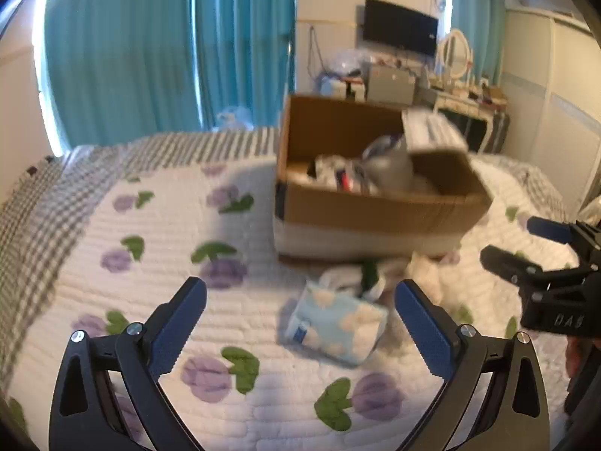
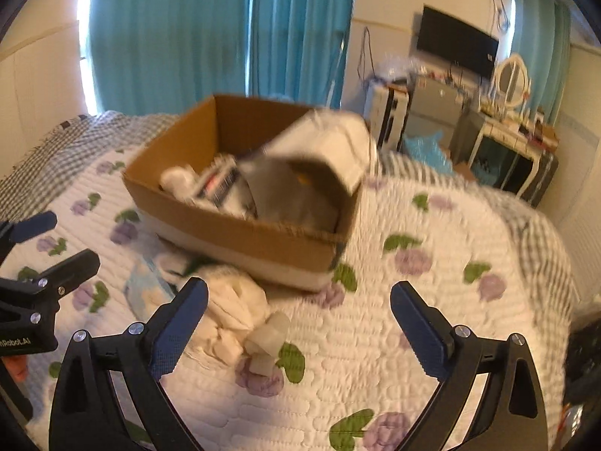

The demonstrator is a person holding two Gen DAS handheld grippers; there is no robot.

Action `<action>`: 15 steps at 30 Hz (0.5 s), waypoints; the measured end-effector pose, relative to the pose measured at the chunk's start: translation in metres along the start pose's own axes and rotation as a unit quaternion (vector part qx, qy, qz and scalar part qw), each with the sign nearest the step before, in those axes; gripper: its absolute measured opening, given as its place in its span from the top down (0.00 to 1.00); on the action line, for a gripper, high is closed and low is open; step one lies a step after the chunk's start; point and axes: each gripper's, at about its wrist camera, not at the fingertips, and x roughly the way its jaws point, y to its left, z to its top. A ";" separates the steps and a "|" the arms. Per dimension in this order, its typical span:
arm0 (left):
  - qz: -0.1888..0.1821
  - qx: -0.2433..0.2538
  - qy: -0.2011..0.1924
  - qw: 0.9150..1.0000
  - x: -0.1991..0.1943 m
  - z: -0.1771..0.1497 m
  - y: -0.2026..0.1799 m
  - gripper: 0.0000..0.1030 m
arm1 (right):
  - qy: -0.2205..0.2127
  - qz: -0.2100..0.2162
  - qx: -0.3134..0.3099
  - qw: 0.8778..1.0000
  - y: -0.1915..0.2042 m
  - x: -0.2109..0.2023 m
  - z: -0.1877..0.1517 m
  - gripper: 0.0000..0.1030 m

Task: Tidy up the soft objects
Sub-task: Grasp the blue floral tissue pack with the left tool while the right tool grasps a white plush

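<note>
Nearest the cameras, both claws hang over the quilted bed with its purple-flower print. The left claw is spread wide with nothing between its blue-padded fingers, and the right claw is likewise released and empty. Just ahead of the left claw lies a light-blue cloth with white cloud shapes, a soft folded bundle resting flat on the quilt, its long side running from near left to far right in the left wrist view. Beside it, toward the right claw, sits a crumpled cream-white cloth with a small pale rolled piece touching its near edge; that roll lies with its long axis angled from near to far. A dark green scrap shows among the loose fabric between the blue cloth and the box. Behind these stands an open cardboard box, its lower band white, resting on the bed and close behind the loose cloths. Inside it are a grey soft item, white rolled pieces and striped or printed fabric, too blurred to name exactly. A white-striped flap or item rises at the box's right end. Beyond hang teal curtains, with a dark wall screen and a cluttered dresser with an oval mirror farther back.
</note>
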 end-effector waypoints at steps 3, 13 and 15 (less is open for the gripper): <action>0.002 0.003 0.016 1.000 0.013 -0.014 0.000 0.01 | 0.026 0.003 0.012 1.000 -0.006 0.021 -0.015 0.08; -0.017 0.031 0.044 0.998 0.022 -0.034 -0.010 0.01 | 0.116 0.044 0.028 0.992 -0.002 0.071 -0.045 0.34; -0.019 0.038 0.047 0.998 0.022 -0.037 -0.013 0.01 | 0.126 0.068 0.044 0.989 -0.002 0.076 -0.047 0.41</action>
